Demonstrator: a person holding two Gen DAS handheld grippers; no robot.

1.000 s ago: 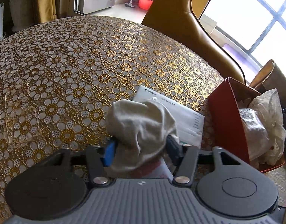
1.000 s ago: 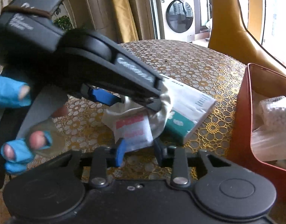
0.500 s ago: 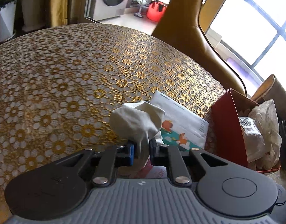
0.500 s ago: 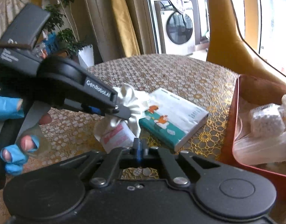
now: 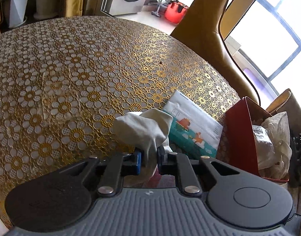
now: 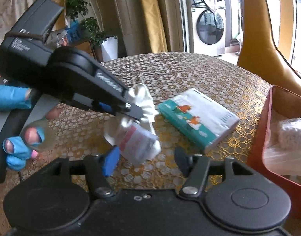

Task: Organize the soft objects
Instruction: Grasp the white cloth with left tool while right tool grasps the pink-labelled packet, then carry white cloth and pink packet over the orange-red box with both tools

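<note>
My left gripper (image 5: 148, 160) is shut on a white sock (image 5: 145, 126) and holds it above the table. In the right wrist view the sock (image 6: 143, 103) hangs from the left gripper (image 6: 130, 111), with a red-and-white label (image 6: 137, 142) at its lower end. My right gripper (image 6: 145, 160) is open, its fingers on either side of the label's lower end. A tissue pack (image 6: 197, 118) with a teal cartoon print lies flat to the right; it also shows in the left wrist view (image 5: 191, 127).
A red box (image 5: 243, 135) holding plastic-wrapped soft items stands at the right table edge; it also shows in the right wrist view (image 6: 264, 137). A tan chair (image 5: 213, 45) stands behind the table. A gold floral lace cloth (image 5: 71, 78) covers the round table.
My left gripper closed on the sock and lifted it. My right gripper shut half a second ago and has opened again around the sock's label.
</note>
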